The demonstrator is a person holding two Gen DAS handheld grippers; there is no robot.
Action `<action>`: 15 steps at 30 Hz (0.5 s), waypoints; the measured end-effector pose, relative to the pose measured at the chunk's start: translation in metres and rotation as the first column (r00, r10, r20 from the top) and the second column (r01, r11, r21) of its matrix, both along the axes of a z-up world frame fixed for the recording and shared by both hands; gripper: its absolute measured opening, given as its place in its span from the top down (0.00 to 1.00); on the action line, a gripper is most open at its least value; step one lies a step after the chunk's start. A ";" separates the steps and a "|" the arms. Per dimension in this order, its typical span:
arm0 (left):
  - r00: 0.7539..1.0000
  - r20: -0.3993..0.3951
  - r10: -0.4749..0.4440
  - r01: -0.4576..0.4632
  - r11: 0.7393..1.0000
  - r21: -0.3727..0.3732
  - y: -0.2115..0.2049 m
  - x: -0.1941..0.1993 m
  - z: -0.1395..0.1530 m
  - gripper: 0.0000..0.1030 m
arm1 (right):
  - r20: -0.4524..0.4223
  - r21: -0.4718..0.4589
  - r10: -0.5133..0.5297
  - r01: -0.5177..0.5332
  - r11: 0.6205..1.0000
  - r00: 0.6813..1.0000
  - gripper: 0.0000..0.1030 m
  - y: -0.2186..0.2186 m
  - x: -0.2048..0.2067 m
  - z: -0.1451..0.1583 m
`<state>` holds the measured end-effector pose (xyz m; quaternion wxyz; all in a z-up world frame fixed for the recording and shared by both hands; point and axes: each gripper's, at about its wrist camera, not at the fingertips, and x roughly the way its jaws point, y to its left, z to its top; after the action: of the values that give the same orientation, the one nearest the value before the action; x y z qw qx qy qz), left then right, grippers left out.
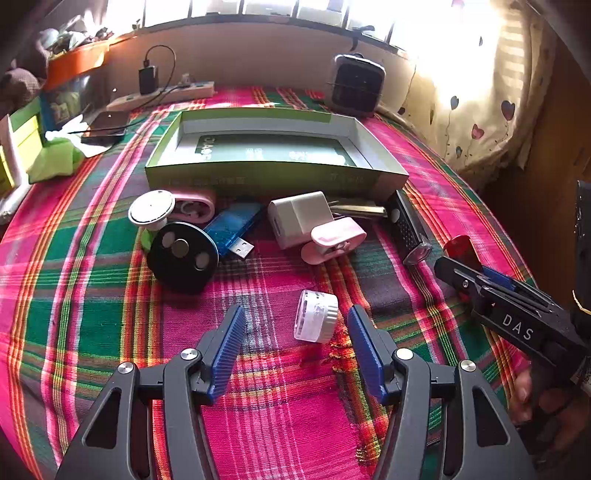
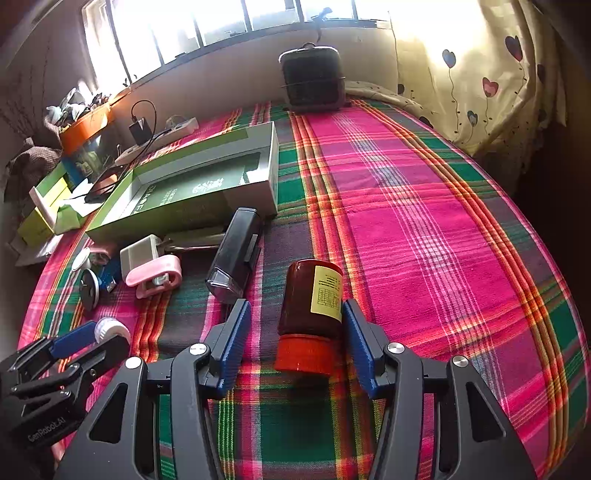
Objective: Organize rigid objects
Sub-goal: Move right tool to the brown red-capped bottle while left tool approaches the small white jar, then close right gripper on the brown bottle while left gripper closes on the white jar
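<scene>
This is a room in a home, probably a bedroom. A bright plaid cloth (image 2: 424,206) in pink, green and orange covers the wide surface, and a cream curtain (image 2: 491,74) printed with hearts hangs at the side. A long window (image 2: 221,22) runs along the wall above a ledge. Near the wall lie a power strip (image 1: 162,94) with a black charger (image 1: 147,77) plugged in, a phone (image 1: 105,125), and a small dark heater (image 2: 314,79).
</scene>
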<state>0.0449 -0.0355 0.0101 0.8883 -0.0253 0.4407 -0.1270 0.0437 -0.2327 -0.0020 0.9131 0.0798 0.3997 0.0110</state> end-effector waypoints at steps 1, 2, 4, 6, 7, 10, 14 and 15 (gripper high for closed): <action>1.000 0.002 0.000 0.000 1.000 0.003 0.000 0.001 0.000 0.45 | 0.002 -0.007 0.000 0.000 1.000 1.000 0.52 0.000 0.000 0.000; 1.000 0.005 -0.001 0.001 1.000 0.006 -0.001 0.001 0.000 0.45 | 0.004 -0.013 0.001 -0.001 1.000 1.000 0.54 0.000 -0.001 0.000; 1.000 0.010 -0.001 0.000 1.000 0.019 -0.001 0.001 0.000 0.49 | 0.008 -0.030 0.003 -0.003 1.000 1.000 0.56 0.001 -0.001 0.000; 1.000 0.010 -0.003 0.003 1.000 0.017 -0.001 0.001 0.000 0.54 | 0.010 -0.039 0.005 -0.005 0.999 1.000 0.59 0.001 -0.002 0.000; 1.000 0.012 -0.004 0.004 1.000 0.014 0.000 0.001 0.000 0.60 | 0.012 -0.041 0.004 -0.004 0.999 1.000 0.60 0.000 -0.003 0.000; 1.000 0.013 -0.019 0.019 1.000 0.011 -0.002 0.001 0.000 0.70 | 0.016 -0.048 0.000 0.000 0.999 1.000 0.66 -0.002 -0.004 0.000; 0.999 0.016 -0.037 0.037 0.999 0.006 -0.004 0.000 0.000 0.81 | 0.017 -0.048 0.007 -0.006 0.999 1.000 0.68 -0.003 -0.004 0.000; 0.999 0.018 -0.043 0.043 0.999 0.008 -0.004 -0.001 0.000 0.82 | 0.017 -0.048 0.008 -0.007 0.999 1.000 0.68 -0.003 -0.004 0.000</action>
<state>0.0442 -0.0397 0.0102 0.8895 -0.0114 0.4334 -0.1445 0.0395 -0.2355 -0.0019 0.9182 0.0564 0.3921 0.0056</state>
